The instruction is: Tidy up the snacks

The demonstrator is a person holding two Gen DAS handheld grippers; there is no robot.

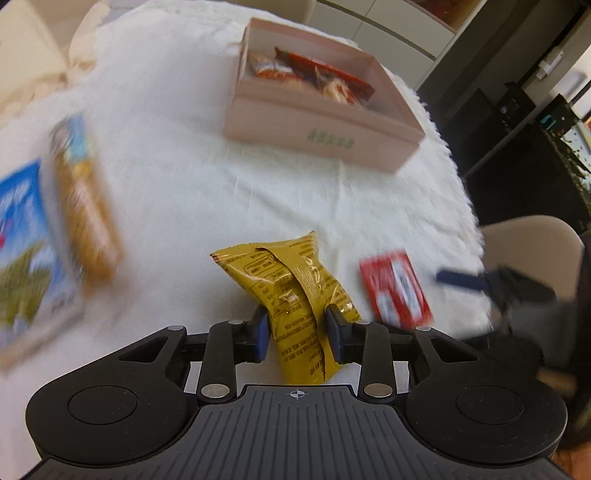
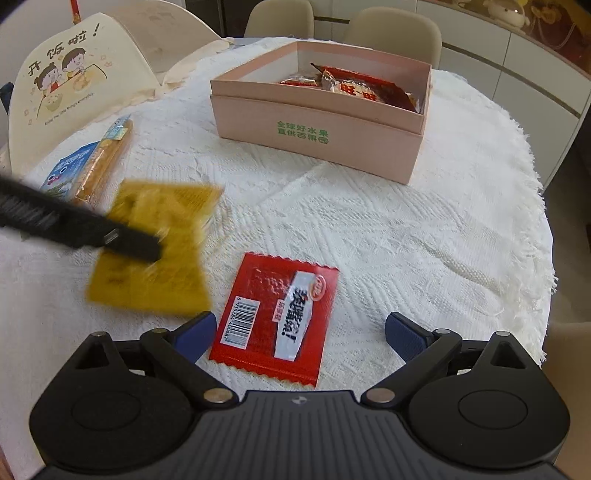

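My left gripper [image 1: 297, 332] is shut on a yellow snack packet [image 1: 295, 280] and holds it above the white tablecloth; the packet shows blurred in the right wrist view [image 2: 155, 247]. A pink open box [image 1: 317, 122] with several red and orange snack packs stands at the far side, also in the right wrist view [image 2: 321, 125]. My right gripper [image 2: 299, 332] is open, its fingers on either side of a flat red snack packet [image 2: 277, 317] lying on the cloth. That red packet also shows in the left wrist view [image 1: 395, 288].
A long orange snack pack [image 2: 105, 158] and a blue packet [image 2: 68, 166] lie at the left. A cream printed card [image 2: 74, 74] stands at the back left. Beige chairs [image 2: 391, 29] ring the round table [image 2: 406, 240]; its fringed edge runs along the right.
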